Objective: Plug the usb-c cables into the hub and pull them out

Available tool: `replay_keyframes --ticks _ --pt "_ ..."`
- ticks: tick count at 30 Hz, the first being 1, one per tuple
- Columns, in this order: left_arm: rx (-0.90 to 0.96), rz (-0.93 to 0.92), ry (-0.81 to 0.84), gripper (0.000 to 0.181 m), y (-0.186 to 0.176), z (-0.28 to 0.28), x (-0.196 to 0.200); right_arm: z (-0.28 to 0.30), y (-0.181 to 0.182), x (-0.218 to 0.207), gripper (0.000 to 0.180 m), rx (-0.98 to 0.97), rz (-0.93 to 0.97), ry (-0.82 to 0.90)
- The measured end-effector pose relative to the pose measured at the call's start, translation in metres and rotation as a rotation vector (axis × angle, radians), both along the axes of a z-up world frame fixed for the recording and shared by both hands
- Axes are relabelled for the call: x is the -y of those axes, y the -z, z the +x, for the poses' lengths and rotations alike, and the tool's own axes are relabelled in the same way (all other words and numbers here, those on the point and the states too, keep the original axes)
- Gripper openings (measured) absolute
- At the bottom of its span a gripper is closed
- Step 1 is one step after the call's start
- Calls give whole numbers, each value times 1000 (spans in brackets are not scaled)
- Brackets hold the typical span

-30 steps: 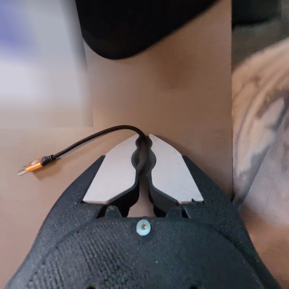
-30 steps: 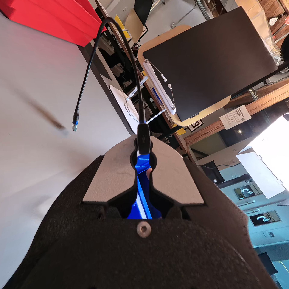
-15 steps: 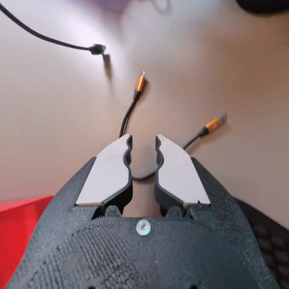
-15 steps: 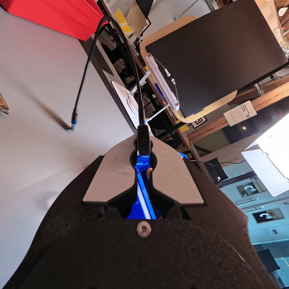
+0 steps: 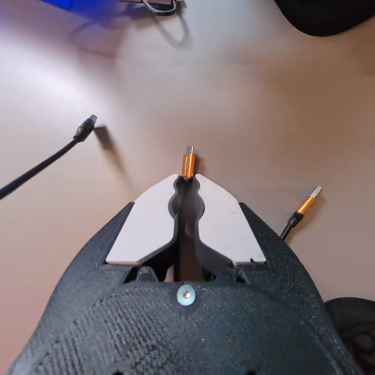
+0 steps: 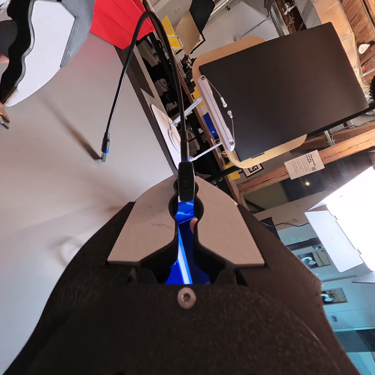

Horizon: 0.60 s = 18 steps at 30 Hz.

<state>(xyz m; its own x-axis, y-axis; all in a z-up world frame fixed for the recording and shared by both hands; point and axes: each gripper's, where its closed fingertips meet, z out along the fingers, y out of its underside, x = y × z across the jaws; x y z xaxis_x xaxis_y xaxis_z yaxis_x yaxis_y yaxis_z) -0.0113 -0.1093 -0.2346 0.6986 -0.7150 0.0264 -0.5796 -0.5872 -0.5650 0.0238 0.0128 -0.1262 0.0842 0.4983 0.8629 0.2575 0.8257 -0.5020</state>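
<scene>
In the left wrist view my left gripper [image 5: 187,177] is shut on the orange USB-C plug [image 5: 188,165], which sticks out forward past the fingertips, low over the table. The same cable's orange USB-A plug [image 5: 306,204] lies on the table to the right. My right gripper [image 6: 186,179] is shut on a black plug [image 6: 185,182]. Its black cable [image 6: 162,40] arcs up and over, and its free end [image 6: 105,150] hangs just above the table. That free end also shows in the left wrist view [image 5: 86,127]. A grey blurred device with a looped cord [image 5: 162,6], apparently the hub, lies at the far edge.
A red bin [image 6: 119,24] stands at the table's far edge, and a blue bin [image 6: 182,243] shows between my right fingers. The left gripper [image 6: 40,50] appears at the upper left of the right wrist view. A dark screen [image 6: 284,101] stands beyond the table. A black object [image 5: 324,16] lies at the upper right. The black object [image 5: 324,16] is about equally far from each gripper, around 20 cm.
My left gripper let go of the orange cable's middle, opened, moved forward and shut on its USB-C plug. My right gripper kept its hold on the black plug and tilted slightly.
</scene>
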Motion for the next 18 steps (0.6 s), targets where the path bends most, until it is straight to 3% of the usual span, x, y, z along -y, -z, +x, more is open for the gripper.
replay_keyframes --ticks 3,11,18 --pt "-48 59 -51 10 -5 -4 3 -1 5 5 9 23 64 -19" --pt "-124 199 -115 10 -73 20 9 -13 32 46 9 156 339 -86" --pt "-196 136 -135 10 -53 23 0 -17 43 66 9 209 429 -115"
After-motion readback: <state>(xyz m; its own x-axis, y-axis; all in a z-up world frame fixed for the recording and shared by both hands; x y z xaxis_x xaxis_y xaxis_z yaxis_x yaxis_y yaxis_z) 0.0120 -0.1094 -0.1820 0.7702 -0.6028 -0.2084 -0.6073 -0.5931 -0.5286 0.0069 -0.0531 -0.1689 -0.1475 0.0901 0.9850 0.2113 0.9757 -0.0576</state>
